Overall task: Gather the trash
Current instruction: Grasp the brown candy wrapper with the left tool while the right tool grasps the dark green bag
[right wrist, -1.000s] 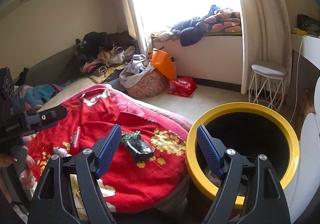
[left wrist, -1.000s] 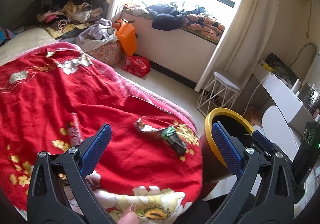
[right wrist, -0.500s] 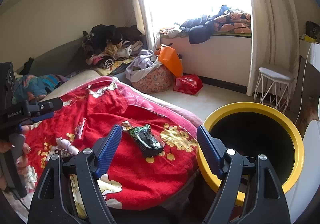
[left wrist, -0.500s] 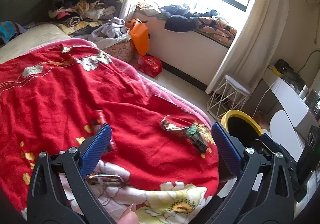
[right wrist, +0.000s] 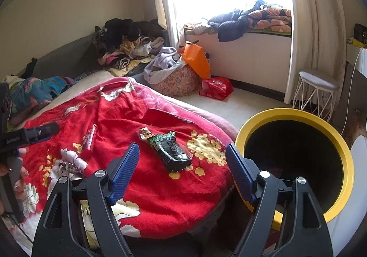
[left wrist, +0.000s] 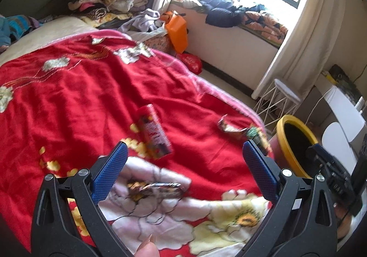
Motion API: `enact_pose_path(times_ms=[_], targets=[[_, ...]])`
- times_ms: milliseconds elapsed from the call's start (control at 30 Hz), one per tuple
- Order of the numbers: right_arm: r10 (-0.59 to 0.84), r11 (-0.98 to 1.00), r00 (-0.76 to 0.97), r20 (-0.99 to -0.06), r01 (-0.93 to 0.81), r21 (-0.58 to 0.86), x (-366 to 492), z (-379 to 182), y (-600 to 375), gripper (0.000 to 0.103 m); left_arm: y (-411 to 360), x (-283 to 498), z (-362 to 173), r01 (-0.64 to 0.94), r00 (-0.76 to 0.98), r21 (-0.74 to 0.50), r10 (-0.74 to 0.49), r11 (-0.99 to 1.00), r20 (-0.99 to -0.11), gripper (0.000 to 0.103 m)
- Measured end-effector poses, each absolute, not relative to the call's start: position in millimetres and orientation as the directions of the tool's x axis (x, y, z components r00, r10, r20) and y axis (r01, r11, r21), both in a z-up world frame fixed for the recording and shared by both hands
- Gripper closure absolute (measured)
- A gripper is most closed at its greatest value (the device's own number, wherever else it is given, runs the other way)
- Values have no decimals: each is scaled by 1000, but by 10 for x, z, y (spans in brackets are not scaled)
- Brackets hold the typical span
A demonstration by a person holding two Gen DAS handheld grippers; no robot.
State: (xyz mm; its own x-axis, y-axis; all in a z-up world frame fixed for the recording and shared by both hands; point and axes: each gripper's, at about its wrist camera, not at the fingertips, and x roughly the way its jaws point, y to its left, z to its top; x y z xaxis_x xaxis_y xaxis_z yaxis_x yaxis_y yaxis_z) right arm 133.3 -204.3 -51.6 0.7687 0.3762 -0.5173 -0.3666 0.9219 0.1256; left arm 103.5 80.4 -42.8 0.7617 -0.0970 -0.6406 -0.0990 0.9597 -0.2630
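Several wrappers lie on the red flowered blanket. A brown crumpled wrapper lies just ahead between the fingers of my open, empty left gripper. A red wrapper lies beyond it. A dark green packet with a small torn wrapper lies ahead of my open, empty right gripper; both also show in the left wrist view. A yellow-rimmed black bin stands right of the bed, beside the right gripper's right finger.
A white wire stool stands by the curtain. A red bag, an orange bag and a floral basket of laundry sit on the floor near the window. Clothes are piled at the bed's far end.
The left gripper has swung left and down over the blanket, bringing the brown wrapper between its fingers. The right gripper has shifted slightly left toward the green packet. Both stay open.
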Motion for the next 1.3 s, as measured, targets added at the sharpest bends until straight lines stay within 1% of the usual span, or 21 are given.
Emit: enact_pose_path(times_ms=[100, 300, 400, 600, 800, 867, 933, 1000, 1033, 1067, 1100, 1133, 1200, 1267, 1300], targets=[[372, 923, 758, -536, -365, 124, 1389, -570, -2007, 28, 838, 1032, -524, -105, 739, -251, -93, 962, -667, 11], [379, 918, 722, -579, -372, 137, 1539, -684, -1913, 28, 824, 1009, -732, -88, 688, -187, -76, 978, -722, 11], [377, 915, 700, -607, -384, 125, 1646, -759, -1810, 28, 848, 988, -849, -89, 660, -185, -82, 979, -747, 11], [355, 911, 665, -657, -403, 85, 1825, -904, -1592, 28, 887, 981, -964, -96, 636, -181, -79, 979, -768, 11], [345, 912, 647, -680, -402, 81, 1966, -994, -1494, 28, 898, 1010, -1023, -107, 625, -177, -72, 978, -777, 11], [350, 911, 639, -685, -401, 91, 2002, -1020, -1486, 28, 865, 1016, -1026, -99, 626, -172, -73, 980, -777, 18], [353, 912, 628, -694, -397, 104, 2054, -1054, -1480, 28, 826, 1026, -1029, -91, 627, -166, -73, 982, -776, 22], [349, 915, 616, -706, -387, 115, 2123, -1103, -1483, 29, 795, 1040, -1030, -84, 629, -162, -74, 983, -774, 24], [351, 915, 610, -710, -385, 121, 2139, -1124, -1487, 33, 774, 1049, -1031, -79, 629, -162, -77, 984, -774, 29], [353, 914, 601, -717, -384, 128, 2157, -1152, -1483, 39, 749, 1061, -1038, -74, 626, -155, -75, 985, -776, 31], [351, 915, 594, -724, -381, 131, 2170, -1176, -1488, 43, 732, 1071, -1051, -70, 622, -149, -73, 986, -779, 32], [348, 916, 588, -730, -378, 133, 2176, -1202, -1488, 49, 716, 1077, -1073, -65, 615, -147, -77, 987, -784, 34], [358, 913, 581, -731, -381, 144, 2165, -1229, -1508, 53, 729, 1084, -1101, -65, 610, -150, -80, 987, -788, 38], [367, 909, 580, -727, -389, 149, 2137, -1228, -1519, 63, 748, 1073, -1120, -75, 609, -161, -83, 984, -789, 43], [371, 908, 580, -725, -391, 151, 2122, -1226, -1525, 65, 760, 1074, -1116, -77, 610, -169, -87, 983, -788, 43]])
